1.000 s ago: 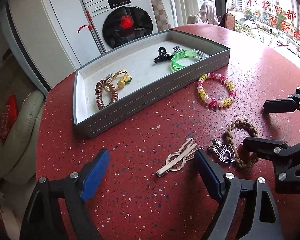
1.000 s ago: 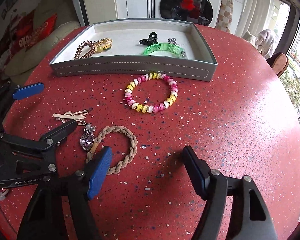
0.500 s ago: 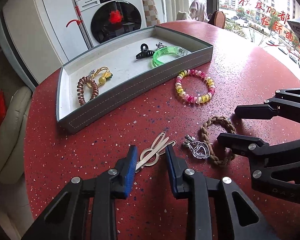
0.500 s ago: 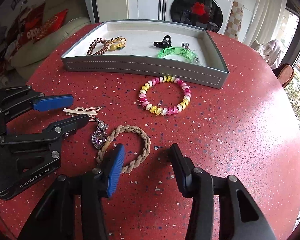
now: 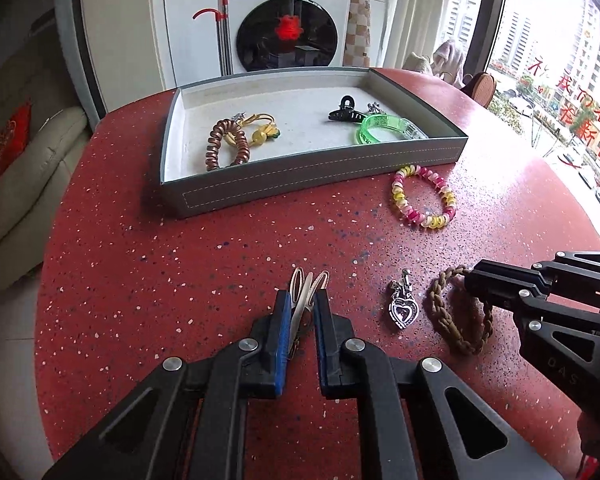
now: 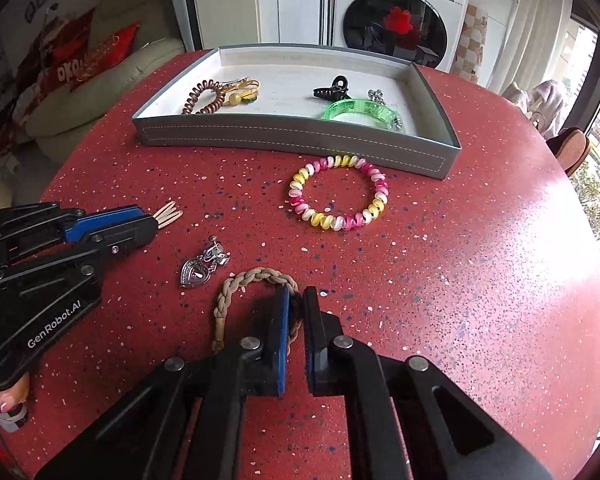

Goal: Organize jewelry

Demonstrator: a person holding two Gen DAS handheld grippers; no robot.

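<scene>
My left gripper (image 5: pixel 302 300) is shut on a pale gold hair clip (image 5: pixel 306 286) lying on the red table; the clip's tip (image 6: pixel 168 213) also shows in the right wrist view. My right gripper (image 6: pixel 295 300) is shut on a tan braided bracelet (image 6: pixel 244 282), which the left wrist view (image 5: pixel 440 308) shows too. A silver heart pendant (image 5: pixel 402 310) lies between them. A pink, yellow and white coil bracelet (image 6: pixel 338 192) lies in front of the grey tray (image 6: pixel 292 142).
The tray holds a brown coil tie (image 5: pixel 226 148), a yellow tie (image 5: pixel 262 134), a black claw clip (image 5: pixel 346 112), a green bangle (image 5: pixel 384 128) and a small silver piece (image 6: pixel 376 96). A washing machine (image 5: pixel 286 20) and a sofa (image 5: pixel 20 184) stand beyond the table's rim.
Both grippers have gone from open to shut: the left has closed on the hair clip, the right has moved forward and closed on the braided bracelet.
</scene>
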